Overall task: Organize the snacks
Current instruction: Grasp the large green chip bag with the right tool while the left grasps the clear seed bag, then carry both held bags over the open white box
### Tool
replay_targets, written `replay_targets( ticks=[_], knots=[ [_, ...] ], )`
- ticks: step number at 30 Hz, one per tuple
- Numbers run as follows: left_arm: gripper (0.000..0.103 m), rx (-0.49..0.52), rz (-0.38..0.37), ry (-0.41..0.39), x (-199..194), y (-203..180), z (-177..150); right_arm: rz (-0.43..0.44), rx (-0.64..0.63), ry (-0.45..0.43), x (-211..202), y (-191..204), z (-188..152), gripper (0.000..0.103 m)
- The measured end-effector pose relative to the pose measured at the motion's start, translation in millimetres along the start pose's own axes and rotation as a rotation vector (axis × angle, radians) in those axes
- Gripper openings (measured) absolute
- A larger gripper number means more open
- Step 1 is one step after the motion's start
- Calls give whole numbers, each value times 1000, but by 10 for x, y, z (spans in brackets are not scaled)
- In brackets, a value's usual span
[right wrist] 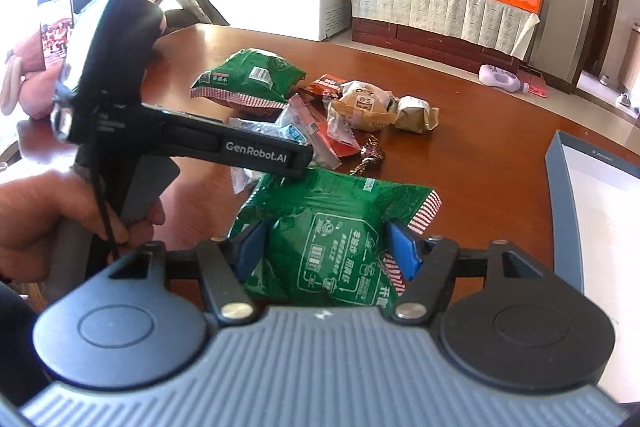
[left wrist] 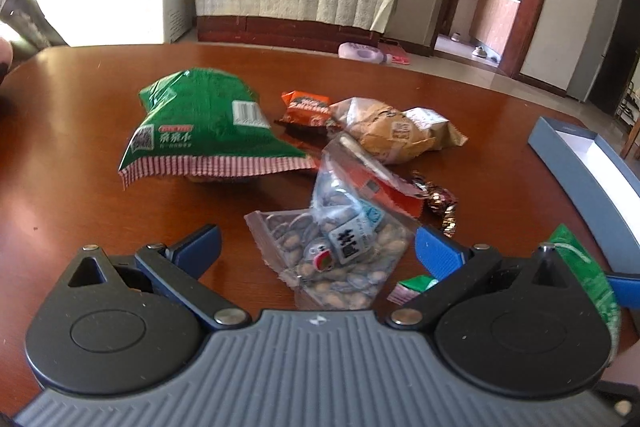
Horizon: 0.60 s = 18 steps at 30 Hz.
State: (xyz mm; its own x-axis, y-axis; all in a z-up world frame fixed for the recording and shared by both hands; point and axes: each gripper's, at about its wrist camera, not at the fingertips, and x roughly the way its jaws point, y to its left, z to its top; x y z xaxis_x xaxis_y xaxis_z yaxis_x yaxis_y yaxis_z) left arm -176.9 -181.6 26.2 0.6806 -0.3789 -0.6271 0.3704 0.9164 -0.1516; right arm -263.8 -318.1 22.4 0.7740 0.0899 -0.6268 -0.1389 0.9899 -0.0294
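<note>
Between right gripper (right wrist: 326,247) fingers, crinkled green snack bag (right wrist: 332,227)

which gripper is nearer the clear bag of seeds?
Left. The left gripper hovers open right over the seed bag; the right gripper sits off to its right, jaws around a green packet.

Snack heap sits mid-table (left wrist: 80,131). Large chip bag (left wrist: 208,123) at the heap's left; small wrapped snack (left wrist: 306,107) behind and to its right. Bread packets (left wrist: 396,131) right of that. Seed pouch (left wrist: 336,251) nearest, between the left gripper (left wrist: 320,251) fingers. Open box (left wrist: 592,179) at the table's right edge. Second chip bag (right wrist: 332,239) between right gripper (right wrist: 328,247) pads, in front of the heap.
</note>
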Motion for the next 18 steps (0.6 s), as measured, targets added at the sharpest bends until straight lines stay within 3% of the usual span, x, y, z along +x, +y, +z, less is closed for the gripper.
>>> replay_targets(
  ticks=[3, 6, 9, 11, 15, 17, 18],
  knots=[
    [103, -19, 40, 20, 53, 55, -8, -20, -10, 7, 4, -16, -14, 68],
    [100, -11, 22, 17, 48, 68, -12, -34, -9, 2, 11, -11, -23, 72],
    [83, 17, 3, 13, 34, 18, -3, -77, -43, -8, 54, 51, -20, 84],
    [70, 28, -15, 7, 18, -1, -6, -84, -44, -14, 101, 76, -13, 86],
    [62, 31, -52, 6, -5, 2, -12, -90, -42, -1, 176, 85, -19, 94],
    [61, 30, -55, 7, -15, -1, -14, -81, -62, 1, 187, 108, -28, 92],
    [61, 32, -54, 8, -19, -6, -10, -68, -65, -2, 177, 112, -25, 85]
  ],
)
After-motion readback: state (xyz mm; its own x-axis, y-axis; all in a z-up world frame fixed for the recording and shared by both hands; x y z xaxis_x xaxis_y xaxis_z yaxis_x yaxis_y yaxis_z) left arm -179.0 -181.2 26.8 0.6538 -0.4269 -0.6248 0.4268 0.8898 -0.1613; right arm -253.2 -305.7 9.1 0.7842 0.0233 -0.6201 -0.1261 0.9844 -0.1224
